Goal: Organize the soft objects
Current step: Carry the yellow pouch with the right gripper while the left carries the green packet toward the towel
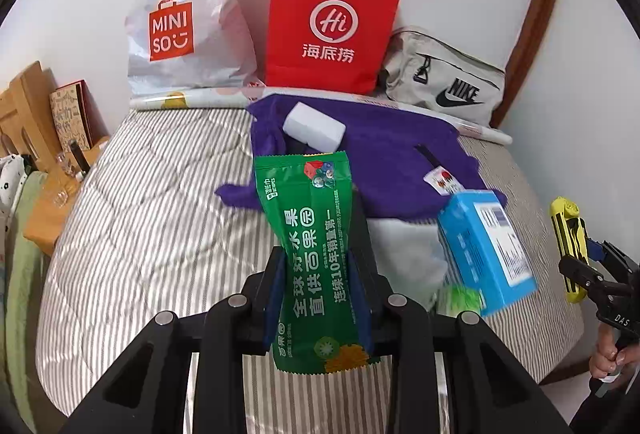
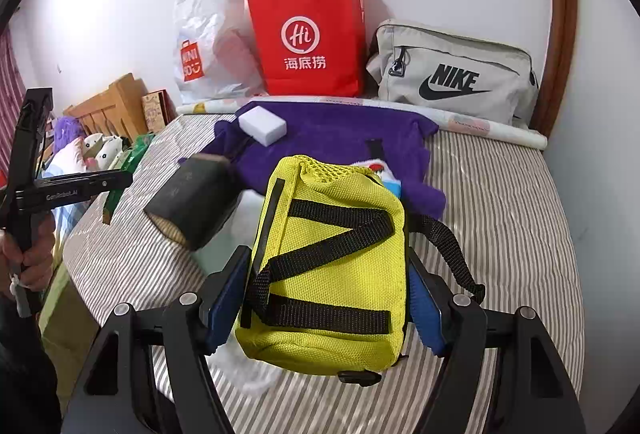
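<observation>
Over the striped bed, each hand-held gripper clamps its item: left green packet, right yellow pouch.

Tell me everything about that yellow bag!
The yellow bag looks like woven fabric, with black straps zigzagging across its front, a yellow mesh top and a black buckle below. The right hand-held gripper squeezes its two sides between blue pads, holding it tilted above the striped bed. A black strap loop dangles on its right.
</observation>
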`<action>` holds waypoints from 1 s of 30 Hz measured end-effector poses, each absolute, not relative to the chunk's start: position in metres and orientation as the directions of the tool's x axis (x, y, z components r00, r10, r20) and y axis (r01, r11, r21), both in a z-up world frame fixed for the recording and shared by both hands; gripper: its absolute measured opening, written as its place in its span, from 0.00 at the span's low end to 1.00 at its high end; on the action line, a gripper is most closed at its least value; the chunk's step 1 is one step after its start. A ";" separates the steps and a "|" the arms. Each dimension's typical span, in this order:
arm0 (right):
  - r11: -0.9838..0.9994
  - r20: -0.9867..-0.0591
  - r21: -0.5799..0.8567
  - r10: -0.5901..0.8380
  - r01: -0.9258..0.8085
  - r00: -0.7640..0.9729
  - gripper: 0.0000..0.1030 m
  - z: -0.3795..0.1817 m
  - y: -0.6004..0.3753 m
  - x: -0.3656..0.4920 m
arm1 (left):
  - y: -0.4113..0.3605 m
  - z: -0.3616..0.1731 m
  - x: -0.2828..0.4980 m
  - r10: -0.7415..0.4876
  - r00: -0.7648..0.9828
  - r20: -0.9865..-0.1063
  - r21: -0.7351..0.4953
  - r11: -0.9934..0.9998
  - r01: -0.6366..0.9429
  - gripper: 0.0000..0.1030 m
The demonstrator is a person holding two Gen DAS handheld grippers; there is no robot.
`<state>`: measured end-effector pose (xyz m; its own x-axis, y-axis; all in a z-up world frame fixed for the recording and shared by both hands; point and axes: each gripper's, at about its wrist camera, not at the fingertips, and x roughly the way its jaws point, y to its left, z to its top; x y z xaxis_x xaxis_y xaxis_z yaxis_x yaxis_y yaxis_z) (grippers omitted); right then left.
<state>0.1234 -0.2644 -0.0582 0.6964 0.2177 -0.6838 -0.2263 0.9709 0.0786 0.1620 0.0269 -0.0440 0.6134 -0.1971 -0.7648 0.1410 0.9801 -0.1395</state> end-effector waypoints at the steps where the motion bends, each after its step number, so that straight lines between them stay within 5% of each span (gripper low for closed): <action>1: 0.971 -0.683 0.078 0.217 -0.226 0.698 0.70 -0.058 -0.264 0.128 | 0.026 -0.042 0.168 -0.194 0.613 -0.766 -0.136 0.981 0.141 0.28; 30: 0.966 -0.725 0.109 0.238 -0.234 0.647 0.70 -0.077 -0.273 0.289 | 0.003 -0.063 0.308 -0.240 0.538 -0.808 -0.204 0.971 0.127 0.28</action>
